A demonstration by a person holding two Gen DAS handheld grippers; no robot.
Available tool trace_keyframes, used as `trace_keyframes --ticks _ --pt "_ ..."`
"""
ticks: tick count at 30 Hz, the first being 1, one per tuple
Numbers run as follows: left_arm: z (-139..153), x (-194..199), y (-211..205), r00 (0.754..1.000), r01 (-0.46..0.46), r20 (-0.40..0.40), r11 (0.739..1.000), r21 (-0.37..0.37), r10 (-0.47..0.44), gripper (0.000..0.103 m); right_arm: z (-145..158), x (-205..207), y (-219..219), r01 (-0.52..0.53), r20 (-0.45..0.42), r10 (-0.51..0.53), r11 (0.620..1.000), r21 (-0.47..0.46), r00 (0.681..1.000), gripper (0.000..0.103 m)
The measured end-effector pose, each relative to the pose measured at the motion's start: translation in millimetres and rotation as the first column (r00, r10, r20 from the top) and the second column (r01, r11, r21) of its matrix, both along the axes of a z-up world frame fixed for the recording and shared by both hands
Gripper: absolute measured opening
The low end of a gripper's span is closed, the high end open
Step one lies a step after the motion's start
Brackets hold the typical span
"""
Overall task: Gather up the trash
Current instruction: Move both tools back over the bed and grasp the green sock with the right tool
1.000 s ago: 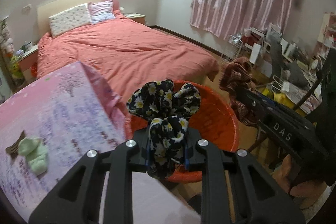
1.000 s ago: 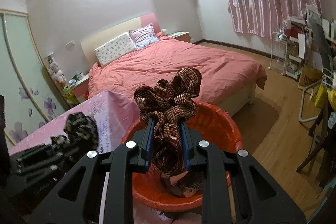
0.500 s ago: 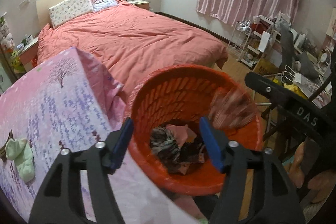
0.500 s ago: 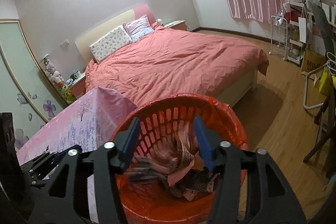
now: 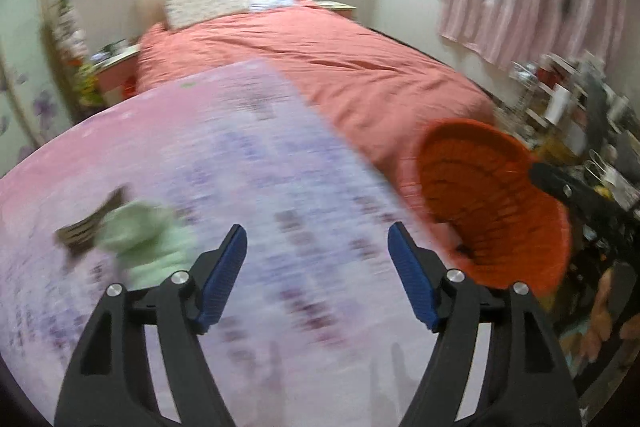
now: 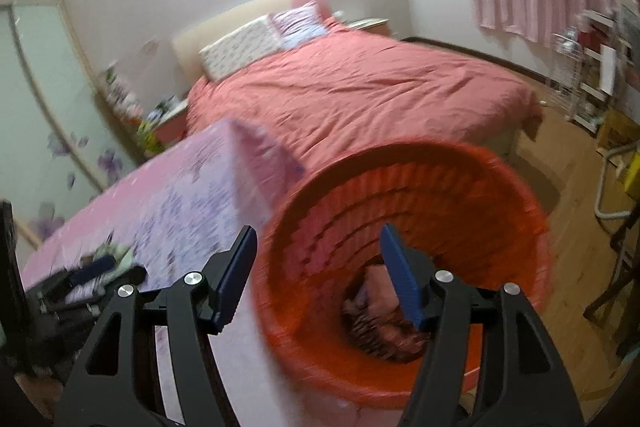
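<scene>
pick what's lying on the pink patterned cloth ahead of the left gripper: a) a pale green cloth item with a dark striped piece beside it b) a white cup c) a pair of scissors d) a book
a, the left wrist view shows a pale green cloth item on the pink patterned cloth, with a dark striped piece beside it; blur hides whether they touch.

both tongs emptied, opening; cloths dropped in basket.

Your left wrist view tilts down, close over the pink-and-lilac printed tablecloth, left of the round orange slatted plastic basket. Your right wrist view looks straight into that basket; both share it, the tablecloth and the bed beyond.
</scene>
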State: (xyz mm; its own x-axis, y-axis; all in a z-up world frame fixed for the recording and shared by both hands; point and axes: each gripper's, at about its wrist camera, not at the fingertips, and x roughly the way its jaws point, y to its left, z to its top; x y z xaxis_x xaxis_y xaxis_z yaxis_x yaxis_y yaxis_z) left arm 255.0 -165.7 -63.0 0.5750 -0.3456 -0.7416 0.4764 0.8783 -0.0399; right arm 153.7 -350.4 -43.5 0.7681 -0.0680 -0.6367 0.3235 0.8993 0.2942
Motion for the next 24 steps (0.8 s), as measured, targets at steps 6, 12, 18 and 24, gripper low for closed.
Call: trace_keyframes --ticks 6,12,18,24 --pt "3 15 111 0.979 -0.201 0.027 0.979 0.025 0.200 0.081 -5 28 82 -0.182 -0.034 0.181 0.983 -0.032 0.983 0.080" --pt "-5 21 206 0.937 -0.347 0.051 0.936 0.052 0.345 0.093 -14 61 155 -0.314 -0.068 0.312 0.949 -0.020 0.948 0.091" --pt "-14 25 261 0.907 -0.420 0.015 0.906 0.057 0.420 0.095 -26 99 200 -0.357 -0.116 0.357 0.934 0.018 0.927 0.090" --pt "-15 27 286 0.900 -0.436 -0.012 0.900 0.010 0.436 0.096 -33 123 216 -0.332 -0.164 0.325 0.943 -0.019 0.931 0.071"
